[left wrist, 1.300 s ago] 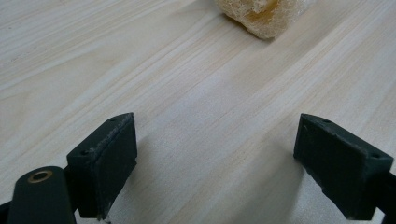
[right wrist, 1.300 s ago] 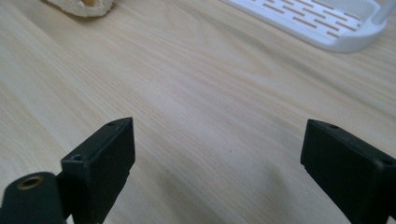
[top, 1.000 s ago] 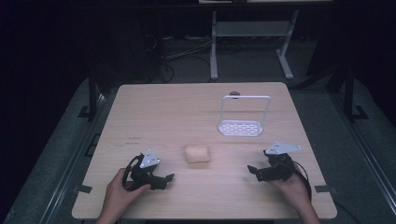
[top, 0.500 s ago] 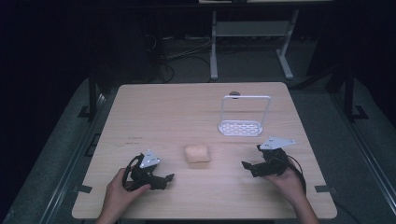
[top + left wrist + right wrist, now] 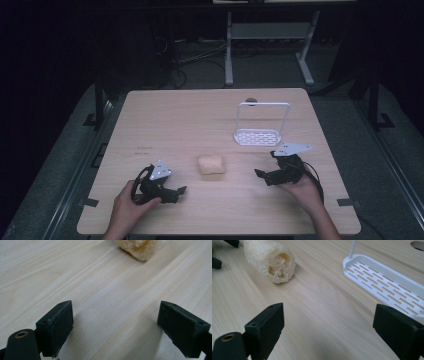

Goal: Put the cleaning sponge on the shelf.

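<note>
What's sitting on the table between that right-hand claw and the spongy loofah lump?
Nothing: the high view shows bare wood between the right gripper and the loofah. The white rack stands off to the side.

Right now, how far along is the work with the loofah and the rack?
Nothing looks done: the loofah lies on the table, apart from the white rack, which holds nothing. In hand: both tools are open, the right tool pointing at the loofah, the left tool low beside it. Left, probably: gripping the loofah and setting it in the rack.
</note>
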